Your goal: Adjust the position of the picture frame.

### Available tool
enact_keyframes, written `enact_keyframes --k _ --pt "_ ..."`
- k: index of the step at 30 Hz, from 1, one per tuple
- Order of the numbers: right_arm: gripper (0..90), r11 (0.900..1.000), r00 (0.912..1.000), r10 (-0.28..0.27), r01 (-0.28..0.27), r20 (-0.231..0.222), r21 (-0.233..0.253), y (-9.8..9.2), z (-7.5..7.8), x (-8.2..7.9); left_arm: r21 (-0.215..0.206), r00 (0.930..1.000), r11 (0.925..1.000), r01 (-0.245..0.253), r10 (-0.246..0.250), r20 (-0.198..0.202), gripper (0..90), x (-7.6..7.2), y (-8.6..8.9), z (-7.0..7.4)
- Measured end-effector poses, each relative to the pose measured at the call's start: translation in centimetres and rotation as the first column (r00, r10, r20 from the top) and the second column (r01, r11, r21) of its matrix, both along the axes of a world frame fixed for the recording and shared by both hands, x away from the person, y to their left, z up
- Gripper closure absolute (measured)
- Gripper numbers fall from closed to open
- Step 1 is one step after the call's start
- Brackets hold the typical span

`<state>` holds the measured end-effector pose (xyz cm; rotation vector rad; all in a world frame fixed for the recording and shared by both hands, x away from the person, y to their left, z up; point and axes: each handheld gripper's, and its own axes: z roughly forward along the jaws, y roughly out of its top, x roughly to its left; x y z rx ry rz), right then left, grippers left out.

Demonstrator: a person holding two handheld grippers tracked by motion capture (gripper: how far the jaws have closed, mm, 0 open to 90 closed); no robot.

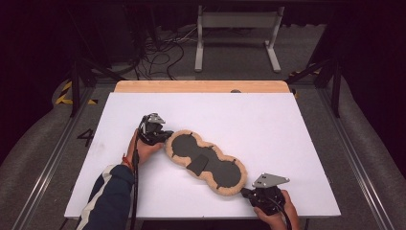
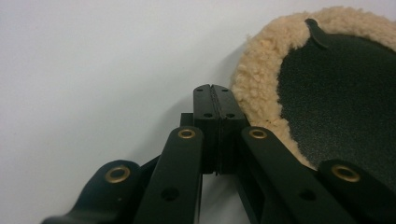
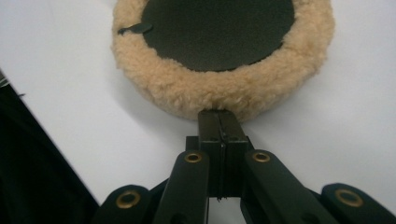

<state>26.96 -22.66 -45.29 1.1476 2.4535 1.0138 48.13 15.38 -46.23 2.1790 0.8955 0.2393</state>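
**High view: both grippers set at the ends of a fleece-edged pad**

High view shows one long, peanut-shaped pad [image 1: 207,162] with a dark face and a tan fleece rim, lying diagonally on the white table [image 1: 268,124], from centre-left down toward the near right. Your left gripper [image 1: 163,135] sits at the pad's far-left end; your right gripper [image 1: 245,192] sits at its near-right end.

In the left gripper view the jaws stand pressed together, just beside the fleece rim [image 2: 254,88] and holding nothing. In the right gripper view the jaws are likewise pressed flat together, their tips touching the fleece [image 3: 219,91]; no pinched fleece can be seen between them.

Step in hand, as judged: you are positioned to take hold of the pad at both ends. The next move calls for parting each pair of jaws and closing them over the rim.

Count: one pad, one dark flap [image 1: 197,164] at its waist, three small tabs along the rim, two grippers.
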Motion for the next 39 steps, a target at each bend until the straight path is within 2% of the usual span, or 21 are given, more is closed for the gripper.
enact_keyframes --k 1,2,5,10,12,14,22,26,28,31,35,38,39 --pt "90.0 1.000 1.0000 0.000 0.000 0.000 0.000 0.0 0.0 0.0 -0.003 1.0000 1.0000 -0.002 0.002 0.000 89.6 -0.1 0.1 0.0" --pt "90.0 1.000 0.9999 -0.016 0.016 0.004 -0.001 -0.3 0.0 0.4 0.014 0.9998 0.9999 0.004 -0.004 0.018 89.6 -0.2 0.4 0.0" --pt "90.0 0.999 0.9994 -0.031 0.031 0.014 -0.009 -0.6 0.0 0.9 0.012 0.9999 0.9999 0.008 -0.008 0.009 89.5 -0.5 0.4 0.0" --pt "90.0 0.998 0.9977 -0.065 0.065 0.022 -0.017 -1.0 0.0 1.6 0.044 0.9997 0.9989 0.015 -0.016 0.019 89.5 -1.2 0.7 0.2" --pt "90.0 0.997 0.9967 -0.071 0.073 0.040 -0.032 -1.1 0.1 2.1 0.053 0.9995 0.9985 0.017 -0.018 0.025 89.5 -1.6 1.0 0.2" --pt "90.0 0.995 0.9945 -0.077 0.081 0.071 -0.058 -1.2 0.0 2.6 0.052 0.9993 0.9986 0.015 -0.017 0.034 89.5 -1.9 1.1 0.1" --pt "90.0 0.993 0.9913 -0.107 0.111 0.077 -0.050 -1.7 0.0 4.1 0.040 0.9994 0.9992 0.006 -0.007 0.034 89.1 -3.0 1.5 0.0" --pt "90.0 0.991 0.9893 -0.122 0.126 0.081 -0.046 -2.1 0.0 5.0 0.044 0.9989 0.9990 0.003 -0.005 0.047 88.9 -3.7 1.7 0.0" --pt "90.0 0.990 0.9883 -0.128 0.132 0.083 -0.049 -2.1 0.0 5.3 0.033 0.9994 0.9994 0.001 -0.002 0.036 88.7 -3.9 1.8 -0.1" --pt "90.0 0.988 0.9869 -0.138 0.142 0.085 -0.052 -2.3 0.0 5.8 0.026 0.9988 0.9997 0.005 -0.006 0.049 88.3 -4.2 1.9 -0.2" --pt "90.0 0.988 0.9859 -0.144 0.148 0.085 -0.046 -2.6 0.0 6.3 -0.005 0.9995 1.0000 0.000 0.000 0.033 86.5 -4.4 2.1 -0.4" --pt "90.0 0.987 0.9854 -0.148 0.152 0.085 -0.049 -2.7 0.0 6.7 0.002 0.9990 1.0000 0.005 -0.005 0.044 85.3 -4.5 2.2 -0.4" --pt "90.0 0.987 0.9853 -0.146 0.151 0.088 -0.049 -2.9 0.0 6.8 -0.005 0.9993 1.0000 0.002 -0.002 0.037 84.9 -4.6 2.1 -0.4"
